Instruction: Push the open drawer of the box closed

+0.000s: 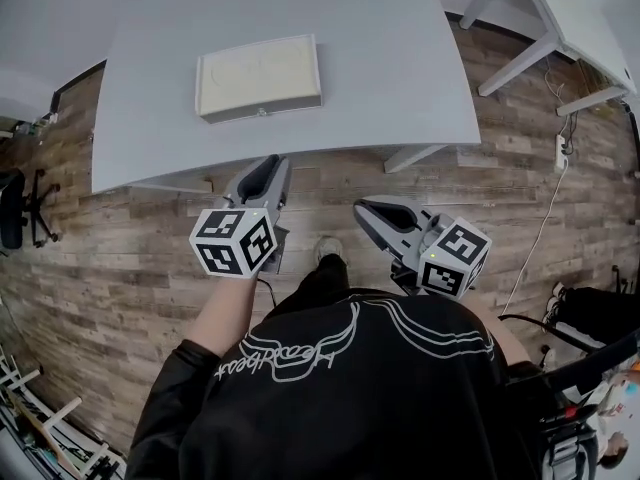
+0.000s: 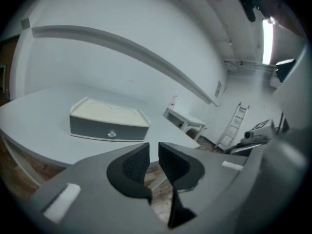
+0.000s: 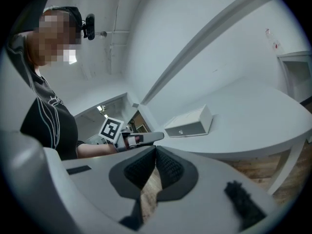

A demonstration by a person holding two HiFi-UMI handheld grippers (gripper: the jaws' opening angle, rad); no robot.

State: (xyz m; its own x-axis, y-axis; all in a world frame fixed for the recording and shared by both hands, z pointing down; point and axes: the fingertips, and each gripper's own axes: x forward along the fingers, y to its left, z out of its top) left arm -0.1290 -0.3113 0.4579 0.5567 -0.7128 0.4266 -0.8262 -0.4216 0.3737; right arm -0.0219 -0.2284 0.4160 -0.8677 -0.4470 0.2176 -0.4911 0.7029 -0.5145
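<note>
- Wood-plank flooring (image 1: 500, 193) in mixed brown tones runs under everything, its boards matte and streaky.
- On it stands a pale grey surface (image 1: 380, 68), smooth and bare with a rounded front edge and white angled legs.
- A second white table (image 1: 560, 18) stands at the far right, well apart. A white cable (image 1: 545, 228) trails across the floor below it.
- A black office chair (image 1: 25, 208) sits off the left edge of the surface.
- The box (image 1: 259, 76) rests on the surface toward its front middle. It is low and rectangular, with a cream top inside a raised rim.
- Its drawer front is a flat grey panel with a small pale knob (image 2: 112, 134), and it faces the person. How far the drawer stands out cannot be told.
- The left claw (image 2: 153, 150) hangs over the floor just short of the surface edge, well apart from the box. Its ribbed black pads have a narrow gap between them and nothing in it.
- The right claw (image 3: 155, 152) is lower and to the right, also over the floor. Its ribbed pads meet at the tips and hold nothing.
- A black sleeve and a top with white line print (image 1: 350, 388) fill the foreground.
</note>
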